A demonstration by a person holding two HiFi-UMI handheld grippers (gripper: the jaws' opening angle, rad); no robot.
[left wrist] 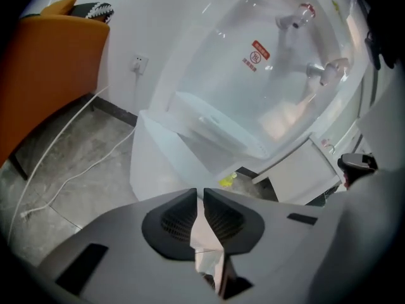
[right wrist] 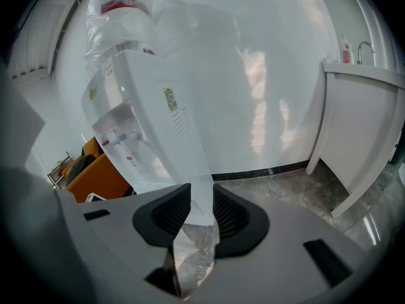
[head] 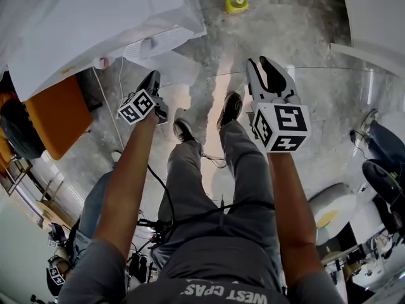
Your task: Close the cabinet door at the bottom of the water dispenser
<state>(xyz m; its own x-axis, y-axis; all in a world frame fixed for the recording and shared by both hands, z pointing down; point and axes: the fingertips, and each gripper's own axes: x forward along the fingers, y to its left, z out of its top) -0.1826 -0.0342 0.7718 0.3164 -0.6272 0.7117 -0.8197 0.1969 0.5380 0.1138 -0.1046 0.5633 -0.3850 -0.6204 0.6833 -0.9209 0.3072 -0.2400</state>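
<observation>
**Cabinet door** [left wrist: 161, 163]: taken to be the white panel standing out from the foot of the water dispenser [left wrist: 221, 75], below the drip tray [left wrist: 215, 128]. It is found centre-left in the left gripper view and upper left of centre in the head view. A dark opening is seen beside it, so it is judged not yet closed.

**Handling (judged):** a thin, stiff, light panel on a hinge, with a glossy face that is likely slippery. No grasp is called for. A flat push on the outer face near the free edge is preferred, and a firmer last press may be needed to seat it. Which edge carries the hinge cannot be told.

**Left gripper** [left wrist: 199, 194]: jaws are drawn almost together with a narrow slit left, and nothing is grasped. It is pointed at the door, but no contact is seen.

**Right gripper** [right wrist: 201, 187]: jaws are apart, released and empty. Only the dispenser's lower corner is seen through the gap, untouched.

**Surroundings:**
- Taps [left wrist: 291, 19] are set above the tray.
- An orange chair [left wrist: 50, 75] stands at the left of the left gripper view.
- A white cable [left wrist: 69, 163] is trailed over the floor [head: 304, 37] from a wall socket [left wrist: 139, 62], left of the door and apart from it.
- A yellow object [head: 237, 4] lies at the top of the head view, well apart.
- A white worktop [right wrist: 361, 125] stands at the right of the right gripper view.
- The person's shoes [head: 231, 106] are placed near the door.

Nothing is seen in the swing path.
</observation>
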